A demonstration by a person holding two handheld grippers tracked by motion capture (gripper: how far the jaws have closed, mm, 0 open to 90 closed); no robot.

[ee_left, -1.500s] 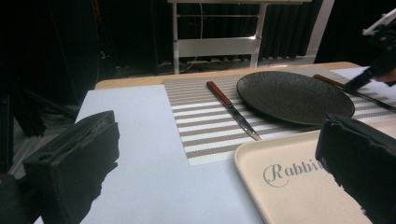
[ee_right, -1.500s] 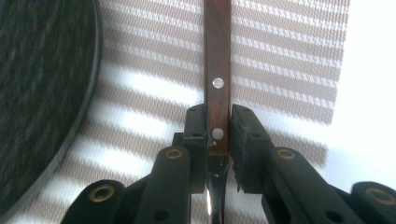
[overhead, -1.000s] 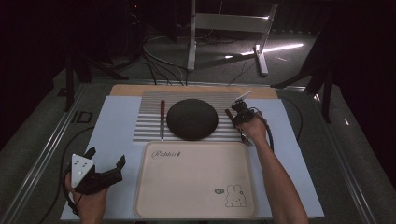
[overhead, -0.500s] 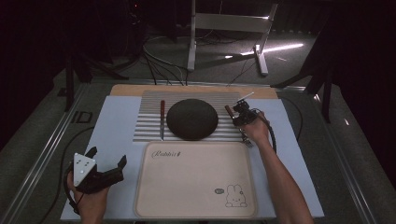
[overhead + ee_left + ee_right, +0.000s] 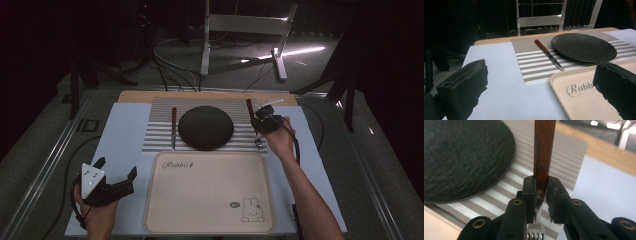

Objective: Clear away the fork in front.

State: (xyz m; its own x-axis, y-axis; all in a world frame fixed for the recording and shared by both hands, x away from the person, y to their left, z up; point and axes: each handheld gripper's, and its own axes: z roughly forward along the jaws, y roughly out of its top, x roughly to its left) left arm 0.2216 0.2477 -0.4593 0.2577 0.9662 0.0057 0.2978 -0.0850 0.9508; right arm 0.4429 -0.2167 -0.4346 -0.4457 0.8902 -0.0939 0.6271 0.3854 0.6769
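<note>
Dark floor and cables surround the table, where a striped placemat [image 5: 160,130] carries a black plate [image 5: 205,127]. Left of the plate lies a knife [image 5: 174,128], so this looks like a place setting. Right of the plate, the right gripper [image 5: 541,192] is clenched on the wooden handle of a fork [image 5: 544,150], probably to lay it there. The left gripper [image 5: 111,181] rests released, left of the beige tray [image 5: 210,195], well apart from the plate.

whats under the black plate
The black plate sits on a striped placemat, which shows all around it. Whatever lies beneath the plate's middle is covered.
</note>
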